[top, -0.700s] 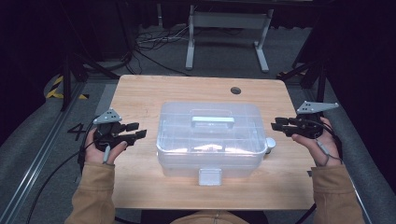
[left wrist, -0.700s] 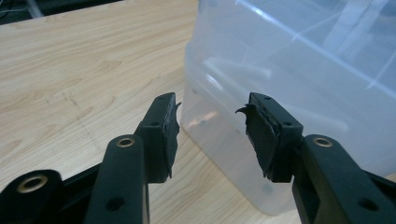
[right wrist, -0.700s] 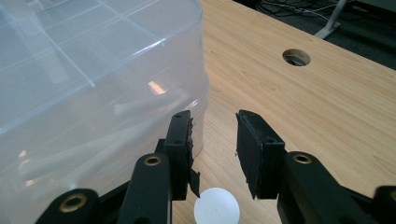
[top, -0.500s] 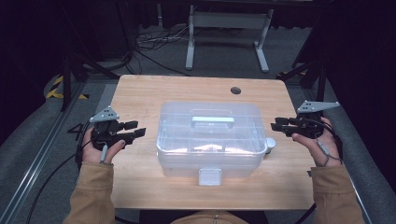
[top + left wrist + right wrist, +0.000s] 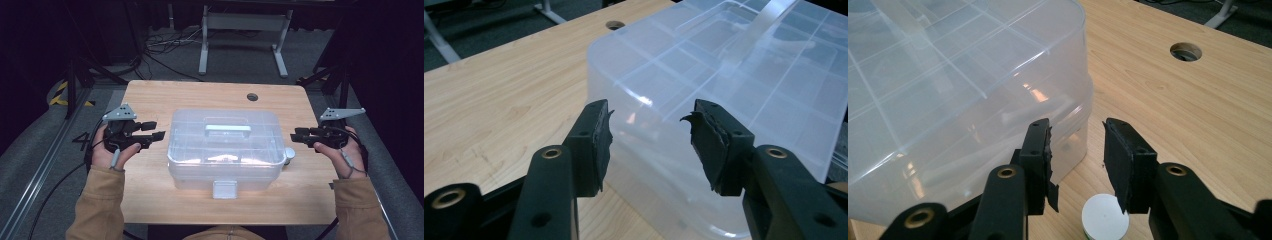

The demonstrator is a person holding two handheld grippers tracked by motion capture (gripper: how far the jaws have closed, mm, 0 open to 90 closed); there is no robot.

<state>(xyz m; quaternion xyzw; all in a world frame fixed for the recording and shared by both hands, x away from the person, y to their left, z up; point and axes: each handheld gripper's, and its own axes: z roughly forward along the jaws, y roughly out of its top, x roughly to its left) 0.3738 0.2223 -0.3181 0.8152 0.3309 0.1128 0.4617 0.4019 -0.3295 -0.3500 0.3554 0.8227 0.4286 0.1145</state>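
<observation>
High view: clear plastic box [image 5: 225,150] sat mid-counter [image 5: 150,100], lid on. My left gripper [image 5: 147,134] and right gripper [image 5: 300,135] flanked it, apart from its ends, jaws parted, empty. White disc [image 5: 1104,218] lay beneath the right jaws.

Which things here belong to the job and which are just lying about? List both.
In the job:
- clear plastic storage box, lid on, mid-table
- left claw, open, beside the box's left end
- right claw, open, near its right end

Lying about:
- small white round cap on the table by the box's right end
- cable hole
</observation>
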